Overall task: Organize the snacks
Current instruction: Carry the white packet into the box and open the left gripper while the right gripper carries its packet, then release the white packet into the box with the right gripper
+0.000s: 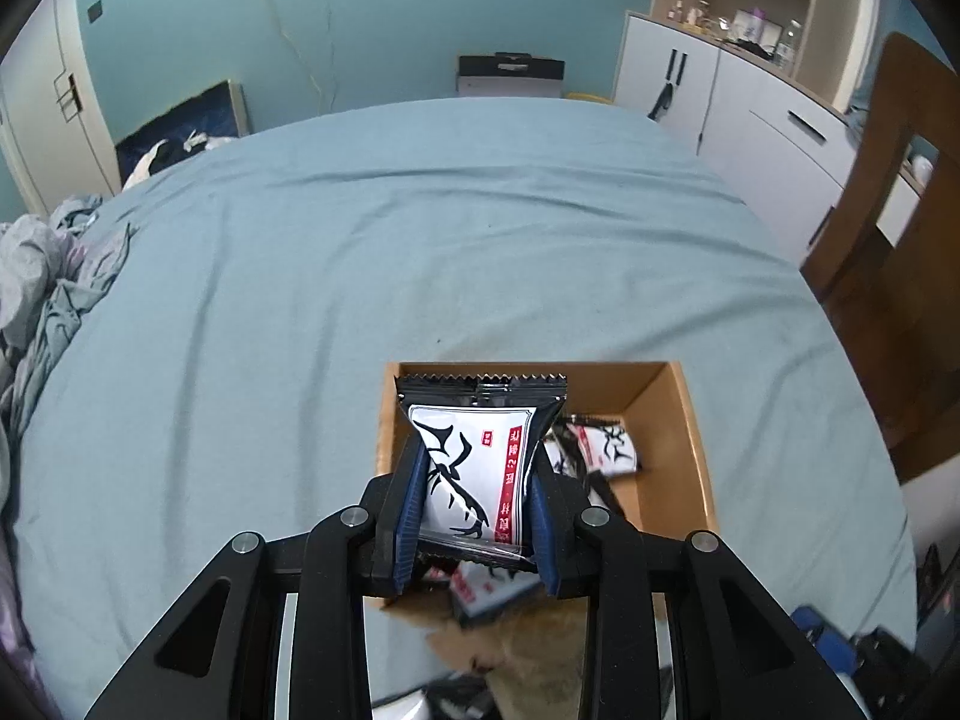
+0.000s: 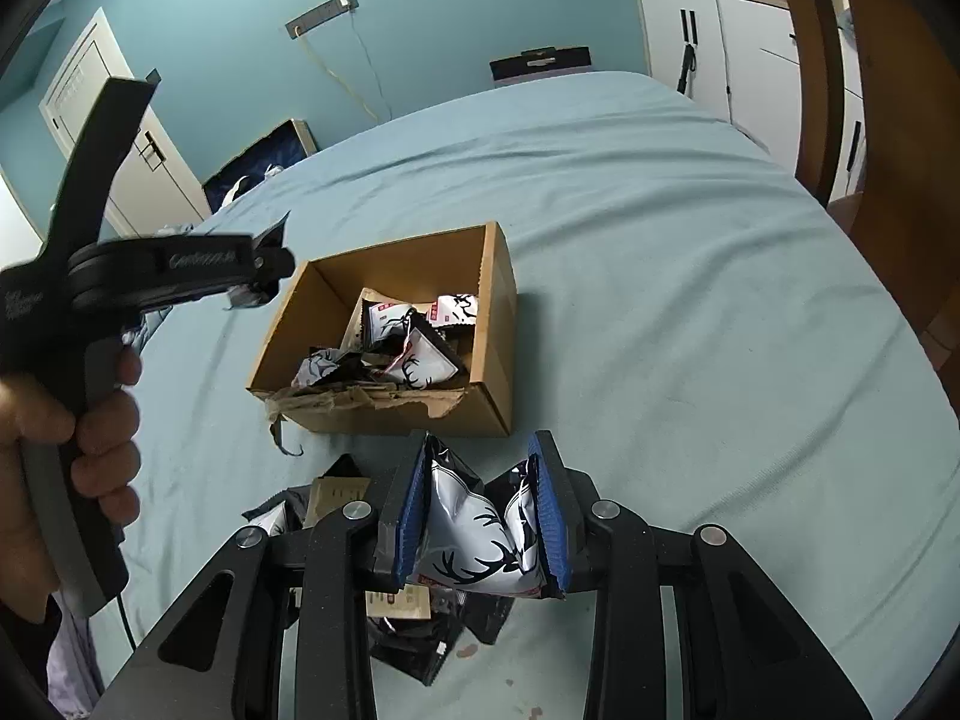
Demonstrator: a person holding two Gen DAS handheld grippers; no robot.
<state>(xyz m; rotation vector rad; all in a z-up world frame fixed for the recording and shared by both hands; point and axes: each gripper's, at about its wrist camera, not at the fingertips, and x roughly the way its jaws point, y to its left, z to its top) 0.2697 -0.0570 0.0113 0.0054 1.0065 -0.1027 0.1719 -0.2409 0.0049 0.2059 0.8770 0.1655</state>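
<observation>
A brown cardboard box (image 2: 495,324) sits on the blue bedsheet and holds several black-and-white snack packets (image 2: 414,354). My left gripper (image 1: 477,480) is shut on one such snack packet (image 1: 474,456), held upright over the near left part of the box (image 1: 690,420). More packets (image 1: 600,450) lie inside. My right gripper (image 2: 480,498) is shut on another snack packet (image 2: 474,534), squeezed between the blue pads just in front of the box's near wall. The left gripper also shows in the right wrist view (image 2: 264,276), held by a hand over the box's left edge.
More packets and a dark bag (image 2: 414,636) lie on the sheet under my right gripper. Crumpled bedding (image 1: 42,276) lies at the left. White cabinets (image 1: 750,120) and a wooden chair (image 1: 888,210) stand to the right. The bed (image 2: 690,300) spreads wide beyond the box.
</observation>
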